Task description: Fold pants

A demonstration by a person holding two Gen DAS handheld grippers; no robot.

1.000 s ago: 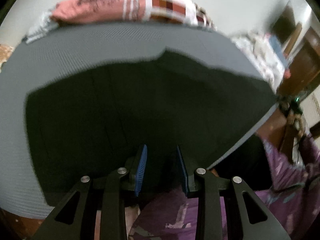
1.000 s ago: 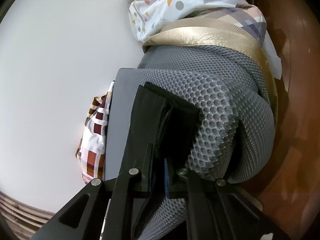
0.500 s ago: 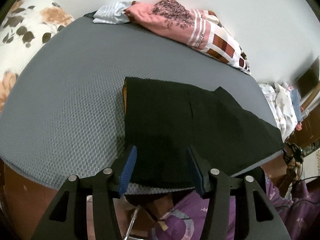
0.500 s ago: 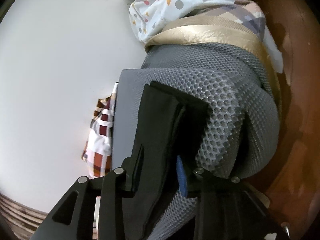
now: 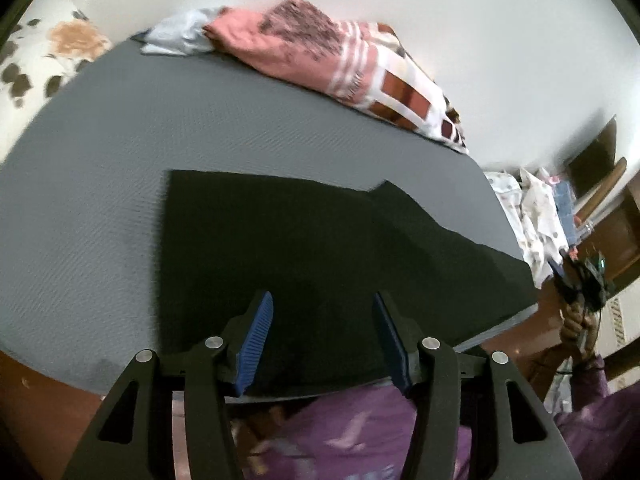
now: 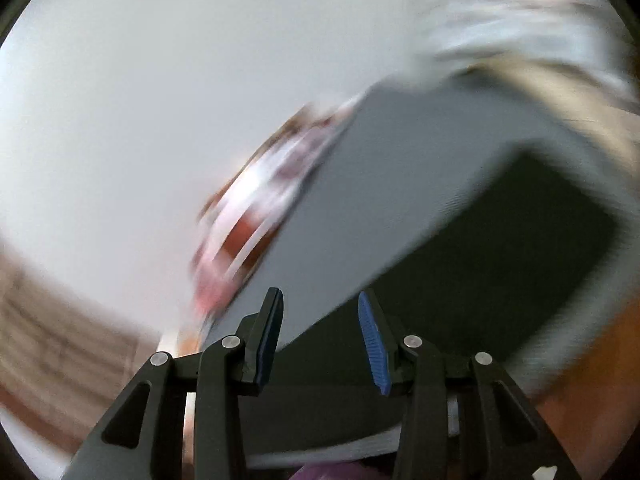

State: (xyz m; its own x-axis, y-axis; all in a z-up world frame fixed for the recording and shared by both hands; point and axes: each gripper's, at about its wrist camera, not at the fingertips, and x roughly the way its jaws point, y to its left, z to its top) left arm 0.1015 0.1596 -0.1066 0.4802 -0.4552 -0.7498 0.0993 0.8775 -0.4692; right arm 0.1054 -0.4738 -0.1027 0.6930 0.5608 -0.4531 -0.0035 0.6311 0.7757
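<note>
While the black pants (image 5: 320,248) lie flat on the grey mattress (image 5: 100,184), we hold both grippers, left (image 5: 323,336) and right (image 6: 320,336), above them (right jaws opening), gripping nothing.

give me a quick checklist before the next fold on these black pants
1. Left tool free of cloth: ok, nothing between its fingers.
2. Right tool free of cloth: ok, jaws opening, nothing between them.
3. Black pants lying flat on the grey mat: ok in the left view, no raised wrinkles seen.
4. Pants fully on the mat: cannot tell, the near edge reaches the mat's edge.
5. Pink patterned cloth apart from the pants: ok.
6. Right view sharp enough to aim: not ok, blurred.
</note>
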